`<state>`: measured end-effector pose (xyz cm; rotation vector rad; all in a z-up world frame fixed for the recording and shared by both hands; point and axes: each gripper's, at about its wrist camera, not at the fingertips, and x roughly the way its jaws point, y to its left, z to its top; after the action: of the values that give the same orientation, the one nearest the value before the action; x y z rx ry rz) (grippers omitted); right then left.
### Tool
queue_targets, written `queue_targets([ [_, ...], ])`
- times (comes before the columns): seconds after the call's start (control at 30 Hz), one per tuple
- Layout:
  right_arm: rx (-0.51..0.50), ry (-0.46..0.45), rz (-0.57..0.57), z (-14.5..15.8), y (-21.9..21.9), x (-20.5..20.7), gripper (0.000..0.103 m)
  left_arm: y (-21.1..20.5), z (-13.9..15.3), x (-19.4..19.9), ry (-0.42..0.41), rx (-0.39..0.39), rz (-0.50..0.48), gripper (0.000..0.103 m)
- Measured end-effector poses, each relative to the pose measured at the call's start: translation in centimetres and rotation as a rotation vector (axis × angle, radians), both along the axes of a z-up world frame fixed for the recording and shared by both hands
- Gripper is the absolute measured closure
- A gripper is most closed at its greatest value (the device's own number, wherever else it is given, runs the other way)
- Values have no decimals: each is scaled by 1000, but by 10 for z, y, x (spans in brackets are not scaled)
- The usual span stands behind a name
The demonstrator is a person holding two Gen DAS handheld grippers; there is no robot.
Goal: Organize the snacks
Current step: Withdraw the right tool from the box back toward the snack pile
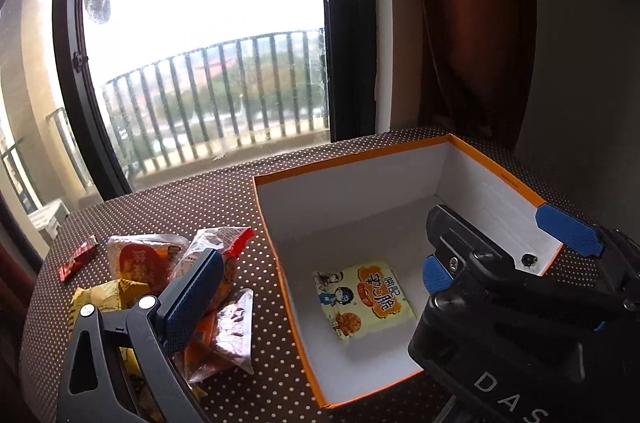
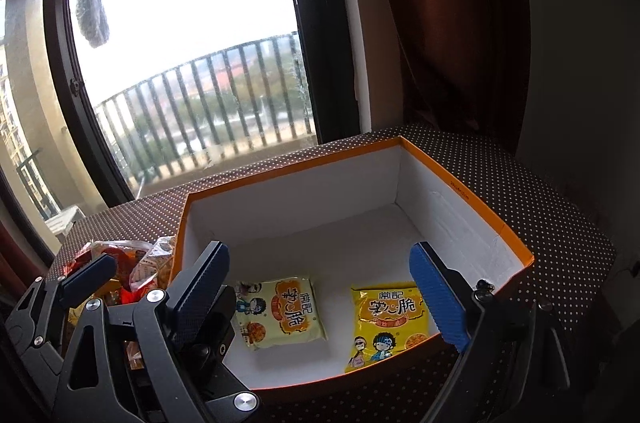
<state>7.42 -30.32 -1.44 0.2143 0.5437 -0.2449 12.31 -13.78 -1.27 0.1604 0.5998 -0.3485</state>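
Now the right gripper (image 2: 320, 299) hangs tilted over the box (image 2: 472, 199), jaws wide, seemingly empty.

I am in a home, an upper-floor flat: a tall window (image 1: 208, 35) looks past a balcony railing (image 1: 216, 95) to trees below, brown curtains (image 1: 472, 23) hang beside it, and a dotted cloth covers the tabletop (image 1: 192, 199).

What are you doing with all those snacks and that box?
A person with a gripper in each hand is sorting snacks into the orange box. Two yellow packets already lie inside. The right gripper is open and empty above them. More snacks wait in a pile on the dotted table.
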Motion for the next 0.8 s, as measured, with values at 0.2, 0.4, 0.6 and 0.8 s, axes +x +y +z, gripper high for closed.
queue_targets([
  [0.2,-30,-21,13,10,24,-12,10,25,6,-12,-24,-30,15,2],
  [0.4,-56,-39,51,16,55,-22,10,55,8,-20,-35,-57,52,2],
  [0.6,-62,-46,102,15,81,-26,10,83,5,-27,-52,-58,99,2],
  [0.8,-58,-55,158,9,103,-25,10,110,1,-31,-53,-62,142,2],
])
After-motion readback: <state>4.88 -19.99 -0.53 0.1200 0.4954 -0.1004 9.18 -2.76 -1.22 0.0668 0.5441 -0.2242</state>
